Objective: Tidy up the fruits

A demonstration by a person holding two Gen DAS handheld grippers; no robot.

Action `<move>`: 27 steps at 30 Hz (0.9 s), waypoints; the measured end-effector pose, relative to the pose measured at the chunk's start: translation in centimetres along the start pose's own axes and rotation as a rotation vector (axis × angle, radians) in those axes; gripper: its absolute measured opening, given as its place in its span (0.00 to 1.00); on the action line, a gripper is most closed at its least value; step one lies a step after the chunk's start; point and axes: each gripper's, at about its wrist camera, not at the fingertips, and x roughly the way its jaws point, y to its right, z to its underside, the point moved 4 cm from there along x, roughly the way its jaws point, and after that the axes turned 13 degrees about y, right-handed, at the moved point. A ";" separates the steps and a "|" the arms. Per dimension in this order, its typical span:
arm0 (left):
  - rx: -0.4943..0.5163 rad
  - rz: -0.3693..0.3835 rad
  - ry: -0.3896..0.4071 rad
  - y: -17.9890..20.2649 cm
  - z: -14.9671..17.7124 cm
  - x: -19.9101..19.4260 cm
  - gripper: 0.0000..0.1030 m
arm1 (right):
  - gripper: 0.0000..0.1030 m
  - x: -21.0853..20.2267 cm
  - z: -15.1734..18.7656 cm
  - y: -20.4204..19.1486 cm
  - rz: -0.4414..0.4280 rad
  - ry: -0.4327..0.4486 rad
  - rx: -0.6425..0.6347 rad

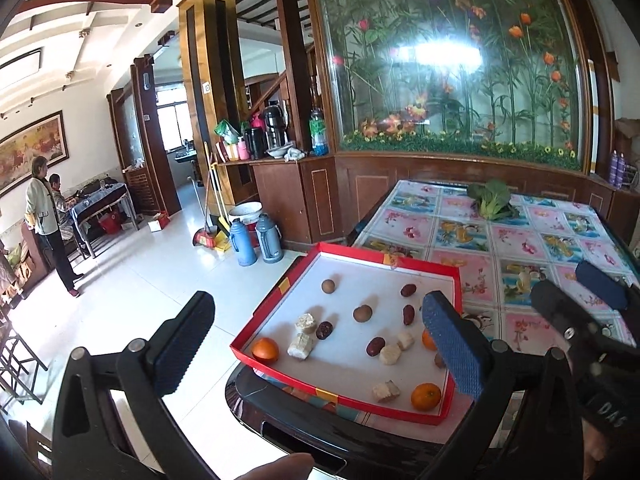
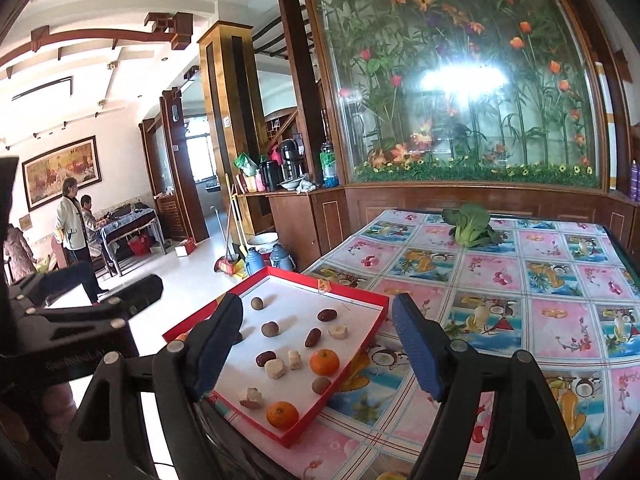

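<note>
A shallow red-rimmed tray (image 1: 446,269) with a white floor sits at the table's near left corner; it also shows in the right wrist view (image 2: 382,300). In it lie tangerines (image 1: 425,397) (image 2: 324,361), dark red dates (image 1: 408,290) (image 2: 327,315), brown round fruits (image 1: 362,313) (image 2: 270,328) and pale cut chunks (image 1: 386,391) (image 2: 276,369). My left gripper (image 1: 316,344) is open and empty, raised above the tray's near left side. My right gripper (image 2: 318,348) is open and empty, raised over the tray's near part. The right gripper also shows at the right of the left wrist view (image 1: 580,296).
A green leafy vegetable (image 2: 470,224) lies at the far side of the table's flowered cloth (image 2: 520,300). The table edge drops to a tiled floor (image 1: 140,300) at left, with thermos flasks (image 1: 256,240). A glass flower panel (image 2: 460,72) stands behind. Two people stand far left.
</note>
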 end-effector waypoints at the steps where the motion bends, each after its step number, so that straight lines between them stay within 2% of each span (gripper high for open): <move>1: -0.003 -0.005 0.005 -0.2 -0.1 -0.1 1.00 | 0.75 0.1 0.1 -0.1 0.010 -0.003 -0.007; 9: -0.021 -0.029 0.022 -1.3 -0.3 -1.1 1.00 | 0.77 0.2 0.9 -0.8 0.032 -0.050 -0.004; 27: -0.047 -0.032 0.032 -2.7 0.0 -2.2 1.00 | 0.80 -0.7 0.0 -2.2 0.014 -0.013 -0.028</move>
